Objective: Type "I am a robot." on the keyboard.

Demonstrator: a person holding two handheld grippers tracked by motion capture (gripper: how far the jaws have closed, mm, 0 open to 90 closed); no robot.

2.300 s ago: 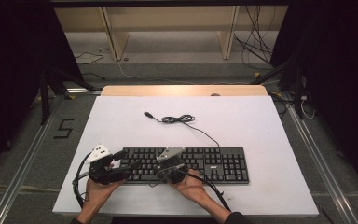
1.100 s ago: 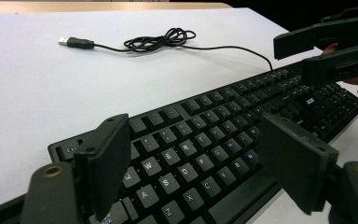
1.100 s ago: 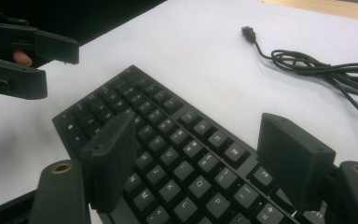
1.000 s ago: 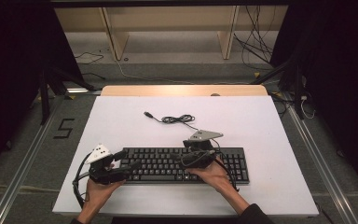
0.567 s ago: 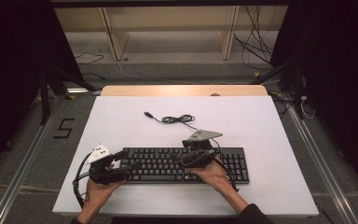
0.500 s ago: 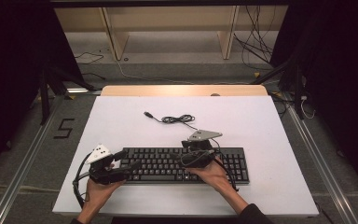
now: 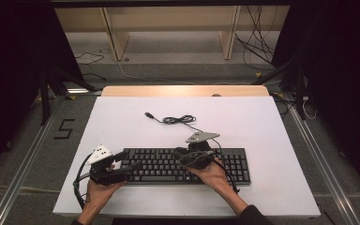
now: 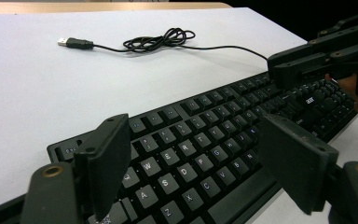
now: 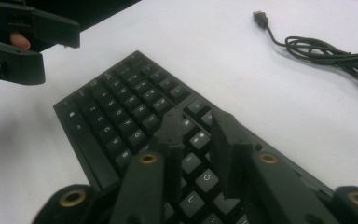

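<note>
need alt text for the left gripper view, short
The left tool, jaws open wide, hovers over the left end of a black keyboard on a white table. The right tool hangs over the keyboard's far end, and a coiled USB cable lies beyond.

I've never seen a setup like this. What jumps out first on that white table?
A black keyboard lies near the front edge of the white table, its cable coiled loosely behind it with the USB plug lying free. A person holds a black gripper in each hand over it: the left gripper with fingers wide apart above the keyboard's left end, the right gripper with fingers close together over the middle keys.
</note>
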